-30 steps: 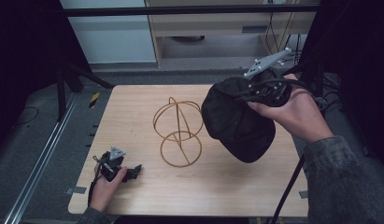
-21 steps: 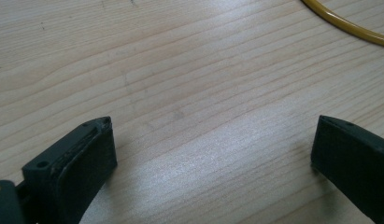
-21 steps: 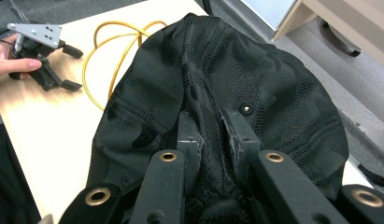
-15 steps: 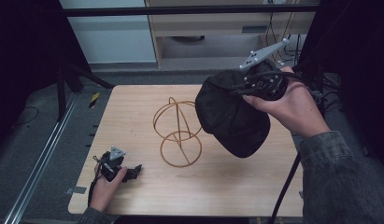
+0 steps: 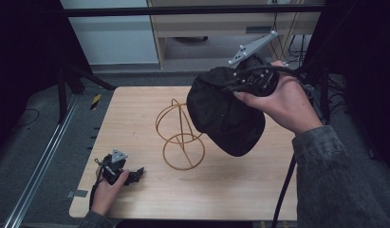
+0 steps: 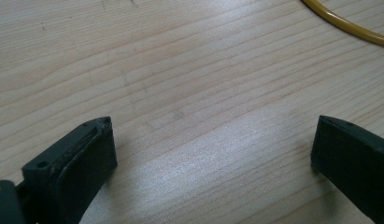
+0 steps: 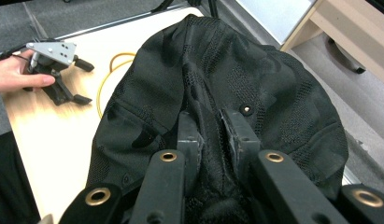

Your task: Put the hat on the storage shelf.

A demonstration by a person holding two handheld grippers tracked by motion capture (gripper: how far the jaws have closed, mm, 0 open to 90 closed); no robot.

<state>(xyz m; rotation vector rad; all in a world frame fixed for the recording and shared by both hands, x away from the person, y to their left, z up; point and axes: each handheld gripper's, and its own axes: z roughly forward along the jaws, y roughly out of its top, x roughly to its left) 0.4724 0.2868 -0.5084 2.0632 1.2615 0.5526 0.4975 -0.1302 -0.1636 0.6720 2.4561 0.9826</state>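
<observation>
Currently my right gripper (image 7: pixel 212 122) is clamped on a fold of the black cap (image 5: pixel 224 112), held in the air just right of the wire stand (image 5: pixel 179 135). My left gripper (image 5: pixel 134 175), jaws apart, rests beside the stand. Recommendation: centre the crown over the stand's top loop before lowering.

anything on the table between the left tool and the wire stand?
No. Bare wood between the left tool and the wire stand, seen in the high view.
</observation>
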